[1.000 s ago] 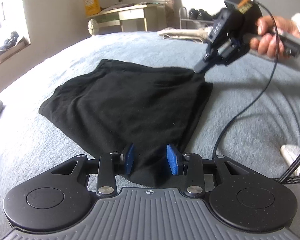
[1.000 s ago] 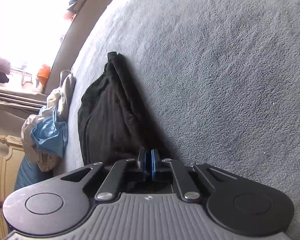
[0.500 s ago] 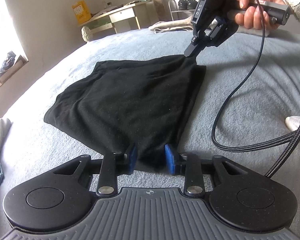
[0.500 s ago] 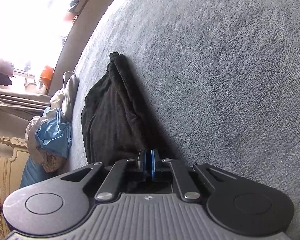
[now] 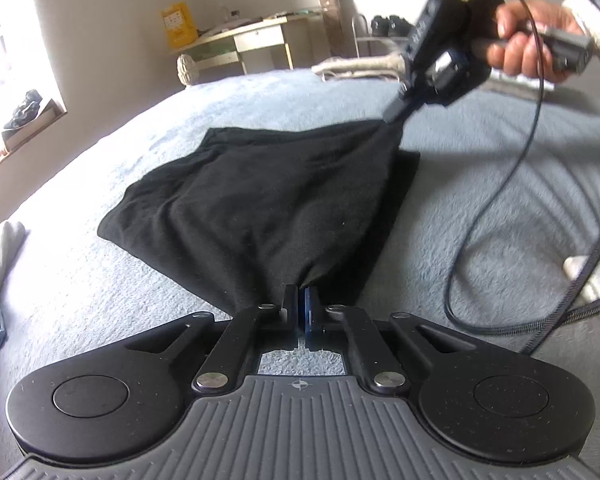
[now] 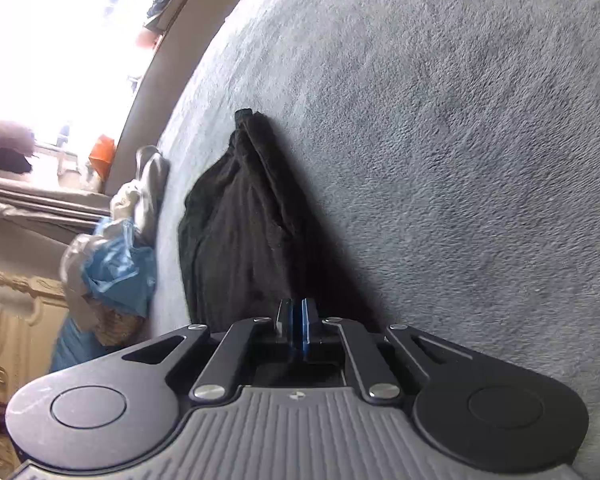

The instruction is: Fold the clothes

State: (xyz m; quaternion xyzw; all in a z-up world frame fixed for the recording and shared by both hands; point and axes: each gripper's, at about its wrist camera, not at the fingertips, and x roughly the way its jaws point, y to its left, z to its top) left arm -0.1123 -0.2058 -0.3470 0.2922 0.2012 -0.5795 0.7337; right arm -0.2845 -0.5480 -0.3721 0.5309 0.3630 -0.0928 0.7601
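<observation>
**Black garment pinched at two corners over the bed**

Looking at how this black garment (image 5: 260,200) hangs, it's clearly soft and limp, light enough that two small pinches carry its lifted edge. It drapes in loose folds and sags between the grips, so it'll go wherever the corners go and won't hold any shape by itself. Doesn't look slippery, more like a matte knit that pads should bite fine. Corners or hem edges seem the sensible spots to hold, since grabbing mid-panel would just bunch it up.

The left gripper (image 5: 299,307) has its blue pads squeezed together on the near corner of the cloth, barely a sliver showing between them. The right gripper (image 5: 396,114), held in a person's hand (image 5: 528,40), pinches the far corner and pulls it up off the grey blanket (image 5: 480,208). Its own camera shows the pads (image 6: 309,320) pressed close with dark fabric running out ahead of them.

Most of the garment lies on the bed, with the gripped edge raised and a flat layer peeking out beneath on the right. A pile of other clothes (image 6: 116,256) sits near the bed's edge.
</observation>
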